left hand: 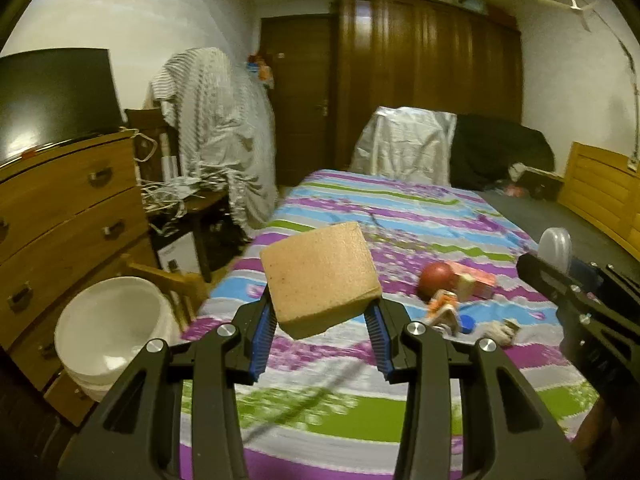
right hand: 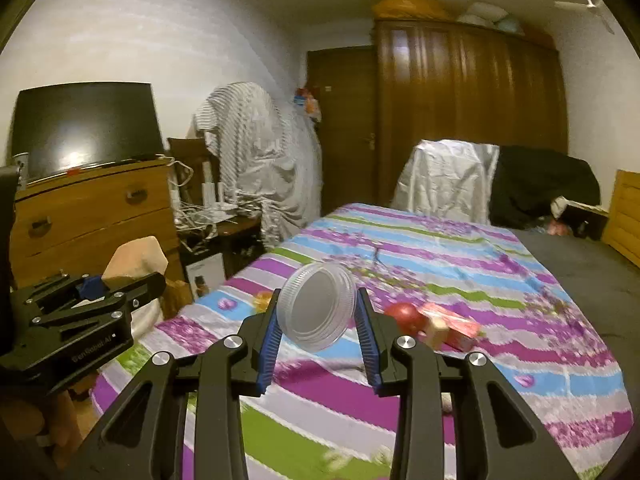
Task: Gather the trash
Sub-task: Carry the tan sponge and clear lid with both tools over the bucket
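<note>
Left gripper (left hand: 322, 322) clamps one sponge (left hand: 320, 280), right gripper (right hand: 318, 330) clamps one clear lid (right hand: 318, 306), one white bucket (left hand: 108, 330) sits at nine o'clock, one apple (left hand: 436, 276) at three.

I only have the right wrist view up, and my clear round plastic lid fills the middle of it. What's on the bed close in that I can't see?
Observer: In the left wrist view, a small blue bottle cap lies on the striped purple, blue and green bedsheet, near a crumpled white paper wad.
Operator: Where would the trash go?
Observer: A white round plastic bucket stands on the floor by the wooden dresser, left of the bed.
Operator: Is the left gripper free?
Observer: No, the left gripper is shut on a tan rectangular sponge block, held above the bed.
</note>
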Motion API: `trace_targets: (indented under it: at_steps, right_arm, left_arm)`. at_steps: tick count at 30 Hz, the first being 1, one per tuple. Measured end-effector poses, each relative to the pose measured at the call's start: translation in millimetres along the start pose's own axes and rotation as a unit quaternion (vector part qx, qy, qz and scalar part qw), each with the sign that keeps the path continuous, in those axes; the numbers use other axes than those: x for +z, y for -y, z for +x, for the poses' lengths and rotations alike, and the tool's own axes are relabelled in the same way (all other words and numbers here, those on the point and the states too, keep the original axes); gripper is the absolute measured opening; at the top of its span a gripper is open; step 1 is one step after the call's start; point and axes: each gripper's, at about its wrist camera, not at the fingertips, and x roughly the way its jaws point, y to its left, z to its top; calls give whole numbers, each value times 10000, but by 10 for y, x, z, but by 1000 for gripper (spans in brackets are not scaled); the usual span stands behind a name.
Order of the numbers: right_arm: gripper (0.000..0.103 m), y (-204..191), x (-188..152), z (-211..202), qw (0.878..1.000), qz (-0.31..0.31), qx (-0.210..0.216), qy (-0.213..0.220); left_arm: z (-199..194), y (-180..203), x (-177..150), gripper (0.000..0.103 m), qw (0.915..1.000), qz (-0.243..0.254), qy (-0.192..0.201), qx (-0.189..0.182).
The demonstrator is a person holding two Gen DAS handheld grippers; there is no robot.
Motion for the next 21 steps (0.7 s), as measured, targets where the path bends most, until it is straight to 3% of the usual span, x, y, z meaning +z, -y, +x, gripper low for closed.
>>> trace_targets:
  at_steps: [11,21]
  right_arm:
    - [36,-778,402,473,9971,-280,700,-104]
    - [36,-1750,800,987,9859,-624,1513,-344]
  left_arm:
    - [-9,-835,147,39,9968,-374,75,709]
    - [-41,-1599,238,39,9895,-663,46,1283]
